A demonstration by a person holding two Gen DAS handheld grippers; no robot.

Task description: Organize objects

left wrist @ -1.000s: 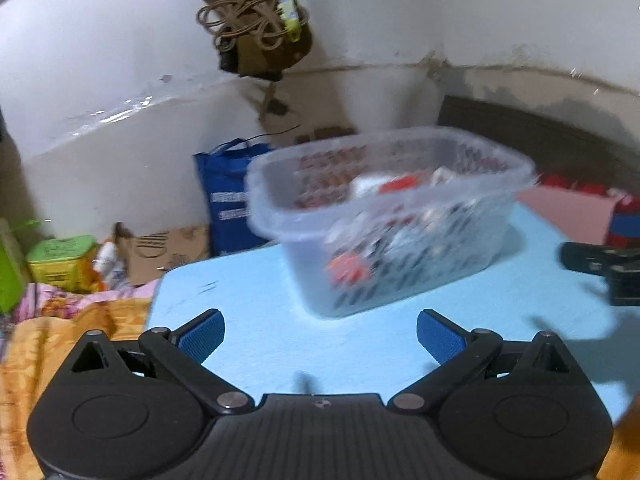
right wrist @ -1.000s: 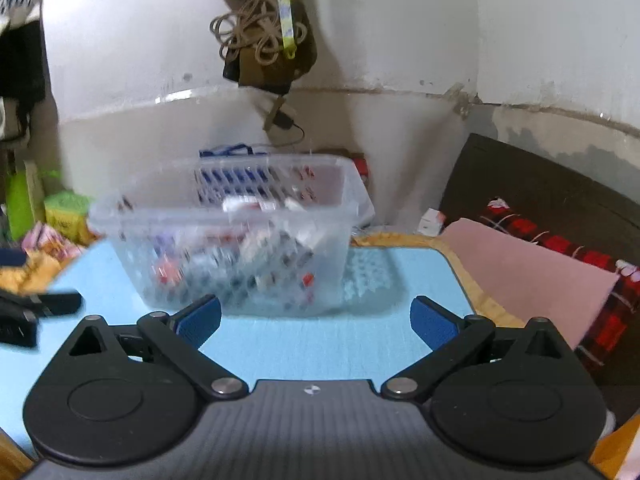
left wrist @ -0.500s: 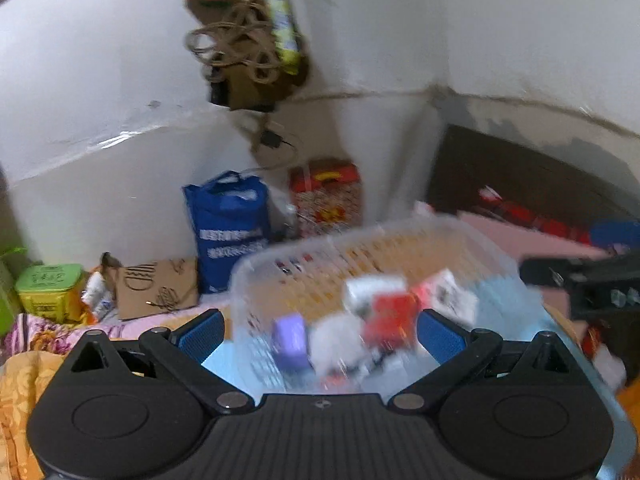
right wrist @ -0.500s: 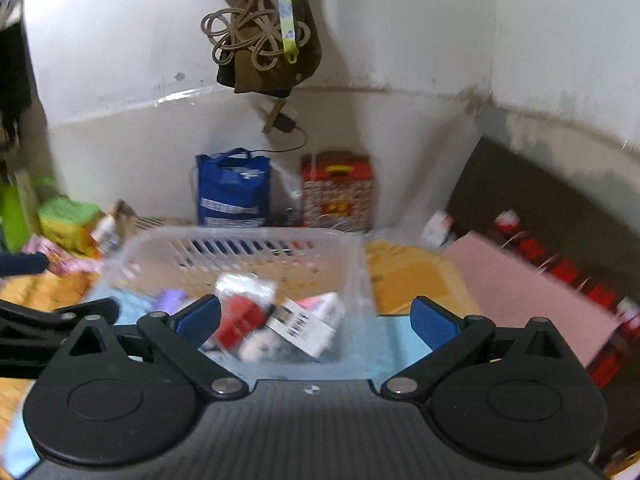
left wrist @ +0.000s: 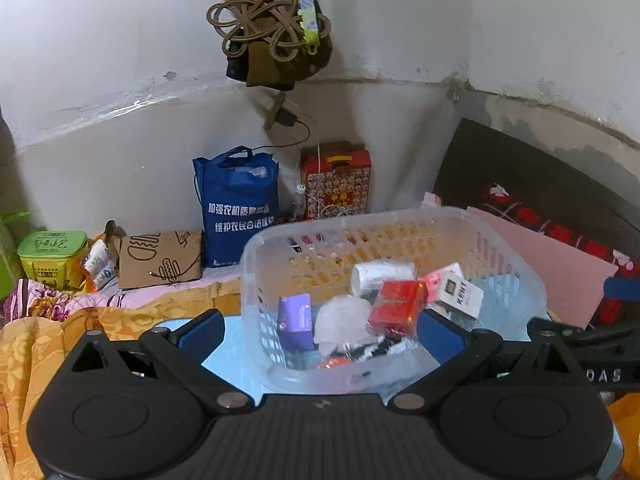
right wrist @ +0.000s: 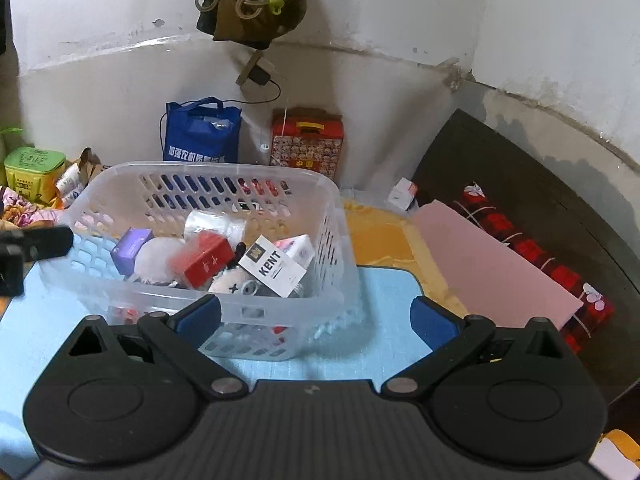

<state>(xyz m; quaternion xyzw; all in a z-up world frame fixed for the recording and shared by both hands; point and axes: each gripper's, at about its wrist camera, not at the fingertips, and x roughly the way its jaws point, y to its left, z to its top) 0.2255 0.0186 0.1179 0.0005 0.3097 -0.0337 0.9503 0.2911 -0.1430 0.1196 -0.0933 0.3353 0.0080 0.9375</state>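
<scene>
White walls corner a blue mat (left wrist: 236, 344). Left view: my left gripper (left wrist: 320, 334) gapes empty, the basket (left wrist: 400, 220) between and ahead of its fingers. Right view: my right gripper (right wrist: 316, 316) is wide, empty, basket (right wrist: 224, 170) ahead-left; I'd pick the KENT box (right wrist: 272, 266) squarely.

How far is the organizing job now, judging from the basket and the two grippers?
Done: nothing visibly; the clear plastic basket holds a jumble, including the red box and white KENT box. In hand: nothing; left gripper and right gripper are open. Left: seemingly all sorting.
</scene>
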